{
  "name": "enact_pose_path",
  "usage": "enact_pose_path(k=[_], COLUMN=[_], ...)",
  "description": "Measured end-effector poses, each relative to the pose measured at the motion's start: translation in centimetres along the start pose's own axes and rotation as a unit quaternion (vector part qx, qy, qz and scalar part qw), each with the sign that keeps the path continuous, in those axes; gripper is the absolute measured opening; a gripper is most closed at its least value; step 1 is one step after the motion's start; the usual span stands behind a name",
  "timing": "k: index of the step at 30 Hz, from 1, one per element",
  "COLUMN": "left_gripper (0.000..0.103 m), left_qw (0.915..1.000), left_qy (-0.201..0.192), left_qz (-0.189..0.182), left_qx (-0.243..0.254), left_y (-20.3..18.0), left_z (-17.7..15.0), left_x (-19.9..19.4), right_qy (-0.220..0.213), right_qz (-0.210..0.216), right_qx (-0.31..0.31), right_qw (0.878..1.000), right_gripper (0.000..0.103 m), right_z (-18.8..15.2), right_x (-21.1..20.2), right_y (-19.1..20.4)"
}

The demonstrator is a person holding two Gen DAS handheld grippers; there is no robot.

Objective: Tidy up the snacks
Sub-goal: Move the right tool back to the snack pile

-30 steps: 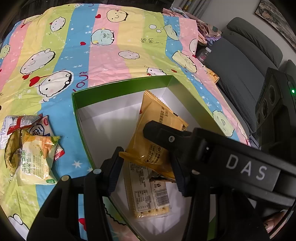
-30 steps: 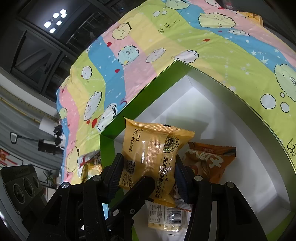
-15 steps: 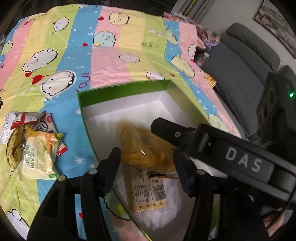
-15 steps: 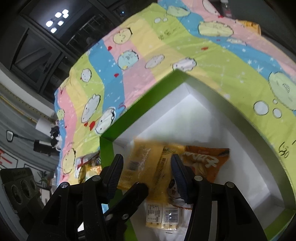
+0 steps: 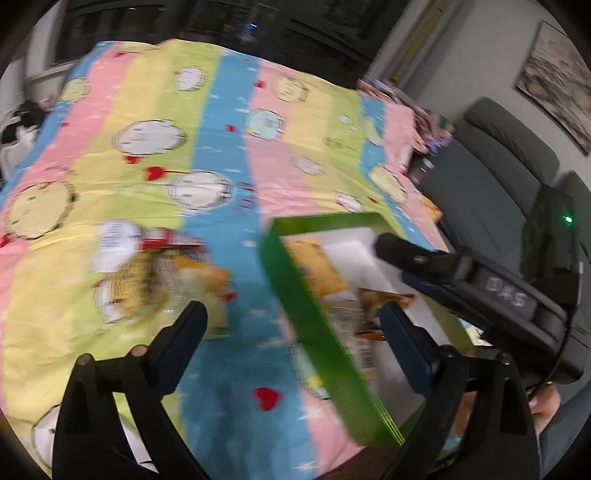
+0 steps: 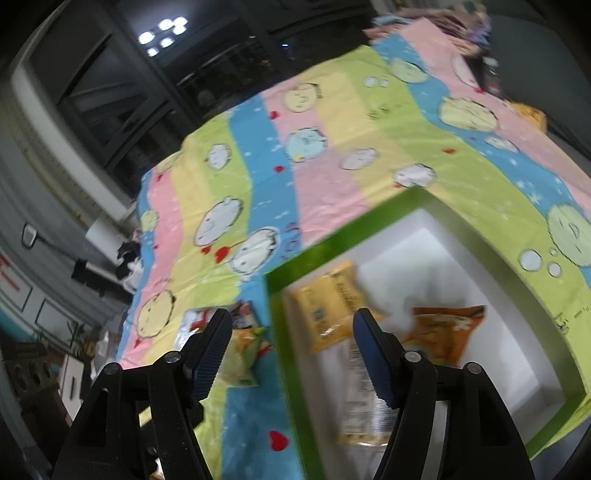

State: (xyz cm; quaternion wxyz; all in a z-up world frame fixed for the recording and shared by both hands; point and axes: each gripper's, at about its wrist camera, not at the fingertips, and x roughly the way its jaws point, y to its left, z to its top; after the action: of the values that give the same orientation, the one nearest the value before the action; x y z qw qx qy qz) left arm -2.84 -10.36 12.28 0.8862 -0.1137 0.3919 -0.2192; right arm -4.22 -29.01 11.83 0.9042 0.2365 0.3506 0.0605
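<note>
A: What changed?

B: The yellow packet (image 6: 328, 306) I pinched a second ago has dropped into the green box (image 6: 284, 354). My right gripper (image 6: 291, 354) and left gripper (image 5: 291, 343) are opening, both empty.

A: Next?

B: Loose snacks (image 5: 159, 280) at ten o'clock on the bedspread (image 5: 229, 147); I'd reach there.

A striped cloth (image 5: 229, 155) covers the surface — pink, yellow, green and blue bands with round cartoon faces and small red hearts. At the right stands a grey sofa (image 5: 495, 173) (a framed picture (image 5: 557, 107) hangs above it). Behind are dark windows (image 6: 122, 96), with ceiling lights (image 6: 162, 33) reflected in the glass.
</note>
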Motion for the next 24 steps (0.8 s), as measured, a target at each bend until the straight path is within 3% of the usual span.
enact_pose_path(k=[1, 2, 5, 9, 15, 24], left_gripper=[0.1, 0.101, 0.102, 0.102, 0.102, 0.102], left_qw=[0.9999, 0.9998, 0.9972, 0.9933, 0.9898, 0.9884], left_qy=[-0.004, -0.006, -0.007, -0.008, 0.002, 0.01], left_qz=[0.01, 0.019, 0.071, 0.11, 0.107, 0.109], left_qx=[-0.006, -0.01, -0.022, -0.036, -0.094, -0.105], left_y=[0.9, 1.7, 4.8, 8.6, 13.5, 15.5], left_z=[-0.1, -0.2, -0.7, -1.8, -3.2, -4.0], left_x=[-0.5, -0.7, -1.3, -1.4, -0.7, -0.4], right_qy=[-0.001, -0.003, 0.009, 0.033, 0.067, 0.124], right_qz=[0.004, 0.009, 0.027, 0.032, 0.045, 0.026], right_qx=[-0.006, -0.014, -0.038, -0.059, -0.085, -0.081], right_qw=[1.0, 1.0, 0.999, 0.997, 0.993, 0.989], right_gripper=[0.084, 0.086, 0.086, 0.086, 0.086, 0.086], right_z=[-0.1, -0.3, -0.9, -2.0, -3.7, -5.3], right_x=[0.0, 0.1, 1.0, 2.8, 5.1, 9.8], right_y=[0.6, 1.2, 3.4, 5.6, 8.3, 9.3])
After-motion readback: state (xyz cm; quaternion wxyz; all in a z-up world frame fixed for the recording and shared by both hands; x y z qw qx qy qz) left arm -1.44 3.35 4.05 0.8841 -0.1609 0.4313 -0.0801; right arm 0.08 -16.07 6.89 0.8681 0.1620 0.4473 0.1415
